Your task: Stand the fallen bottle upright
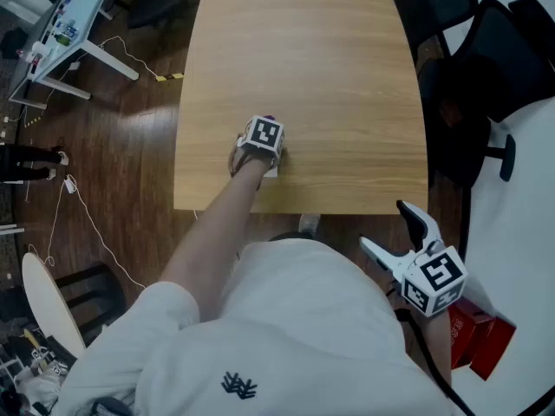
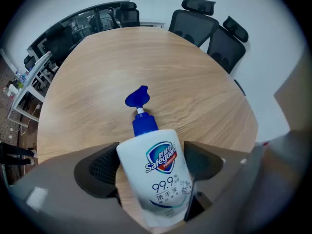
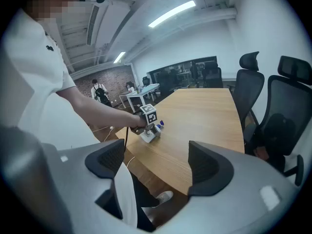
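A white hand-soap bottle with a blue pump head lies on its side on the wooden table, pump pointing away from me. My left gripper is shut on its body, a pad pressing each side. In the head view the left gripper sits near the table's front edge and hides most of the bottle. My right gripper hangs open off the table's near edge, holding nothing. The right gripper view shows its own jaws wide apart and the bottle far off.
Black office chairs stand along the table's right side and far end. A red box lies at my lower right. A white desk and cables on the floor are to the left.
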Demonstrator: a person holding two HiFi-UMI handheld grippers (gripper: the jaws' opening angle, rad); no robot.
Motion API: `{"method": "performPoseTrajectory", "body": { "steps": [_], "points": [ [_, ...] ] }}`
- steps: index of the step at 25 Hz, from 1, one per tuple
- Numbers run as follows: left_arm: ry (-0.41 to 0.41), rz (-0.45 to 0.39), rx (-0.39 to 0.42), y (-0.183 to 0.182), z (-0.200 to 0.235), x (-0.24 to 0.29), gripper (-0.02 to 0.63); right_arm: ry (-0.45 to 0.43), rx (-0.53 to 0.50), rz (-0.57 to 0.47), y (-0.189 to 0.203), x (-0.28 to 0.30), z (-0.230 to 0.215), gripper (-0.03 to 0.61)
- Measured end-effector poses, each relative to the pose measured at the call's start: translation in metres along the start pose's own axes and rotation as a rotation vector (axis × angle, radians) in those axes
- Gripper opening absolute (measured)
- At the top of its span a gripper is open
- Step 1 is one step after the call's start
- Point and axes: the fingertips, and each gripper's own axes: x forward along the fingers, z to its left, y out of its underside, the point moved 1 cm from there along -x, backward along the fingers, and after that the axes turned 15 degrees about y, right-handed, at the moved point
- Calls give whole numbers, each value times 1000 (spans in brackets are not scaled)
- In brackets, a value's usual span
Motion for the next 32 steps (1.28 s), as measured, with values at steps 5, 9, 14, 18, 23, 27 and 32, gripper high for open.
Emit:
{"method": "performPoseTrajectory", "body": {
  "steps": [5,9,14,18,23,27,32],
  "points": [
    [25,-32,16,1,-4,-5,400,-7,-4,6,-8,10,-5,407],
    [61,-120,49,-15,-14,-26,396,-13,-15,11,-12,15,-7,407],
    [70,-375,165,-68,-27,-63,390,-17,-32,26,-15,19,-5,407],
    [9,-574,314,-96,-33,-62,388,-5,-38,59,-12,10,-9,407],
    [-87,-672,376,-87,-39,-52,388,21,-32,91,-6,-3,-20,407],
    [-119,-661,407,-86,-41,-49,393,30,-26,103,2,-14,-21,407],
    [-160,-645,413,-90,-31,-52,401,42,-27,65,7,-32,-20,407]
  ]
}}
